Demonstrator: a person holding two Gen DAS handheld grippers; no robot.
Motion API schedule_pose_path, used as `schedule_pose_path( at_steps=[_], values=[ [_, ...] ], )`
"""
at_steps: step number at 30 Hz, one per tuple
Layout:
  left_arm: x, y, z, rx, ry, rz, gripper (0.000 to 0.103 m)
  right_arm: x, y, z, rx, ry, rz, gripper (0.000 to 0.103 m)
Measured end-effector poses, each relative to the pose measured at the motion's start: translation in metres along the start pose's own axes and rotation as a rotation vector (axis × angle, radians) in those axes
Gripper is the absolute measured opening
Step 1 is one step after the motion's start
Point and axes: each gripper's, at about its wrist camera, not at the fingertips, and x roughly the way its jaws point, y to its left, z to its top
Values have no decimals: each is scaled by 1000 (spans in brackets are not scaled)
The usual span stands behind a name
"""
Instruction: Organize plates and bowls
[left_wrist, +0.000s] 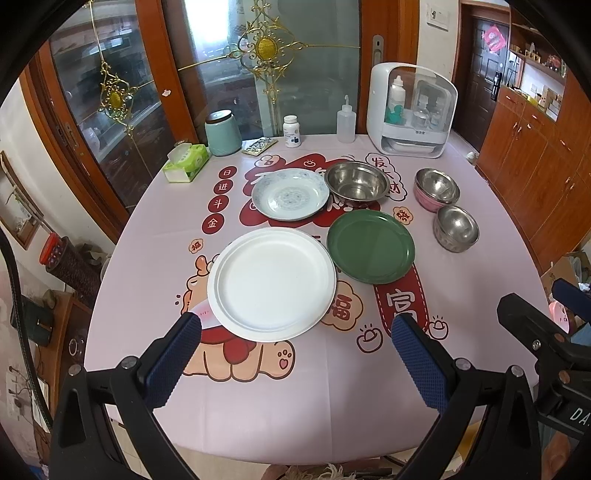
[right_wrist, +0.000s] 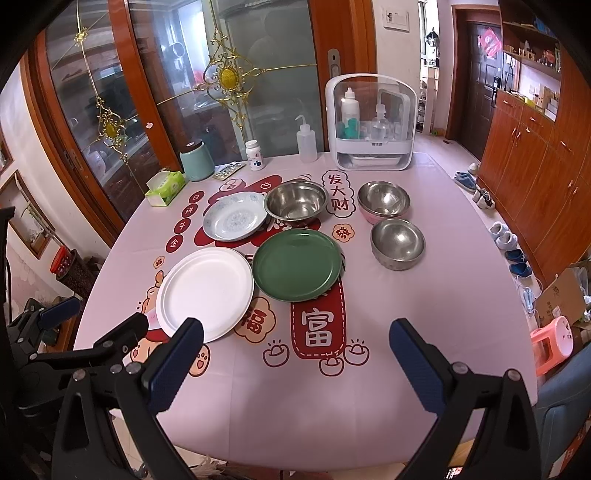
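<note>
Pink tabletop (left_wrist: 461, 314), white plate (left_wrist: 271, 284), green plate (left_wrist: 370, 246) just beside it, steel bowls beyond, left claw (left_wrist: 295, 338) and right claw (right_wrist: 295, 341) both spread wide, empty.

Along the far edge of your pink printed tablecloth (left_wrist: 295, 398) stand a green tissue box (left_wrist: 186, 163), a mint canister (left_wrist: 222, 133), a blister pack (left_wrist: 259, 145), a white pill bottle (left_wrist: 291, 131), a squeeze bottle (left_wrist: 346, 123) and a white storage case (left_wrist: 412, 110).
</note>
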Motion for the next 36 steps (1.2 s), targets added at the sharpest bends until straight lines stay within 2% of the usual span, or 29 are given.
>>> schedule_pose_path(
  at_steps=[23,29,36],
  values=[
    [3,12,1,-7,-11,-4,102,6,10,-1,5,8,18,96],
    [4,15,3,-6,-16,-5,102,7,18,0,0,9,30,90],
    [6,20,4,-3,-25,-12,102,7,18,3,1,11,32,89]
  ],
)
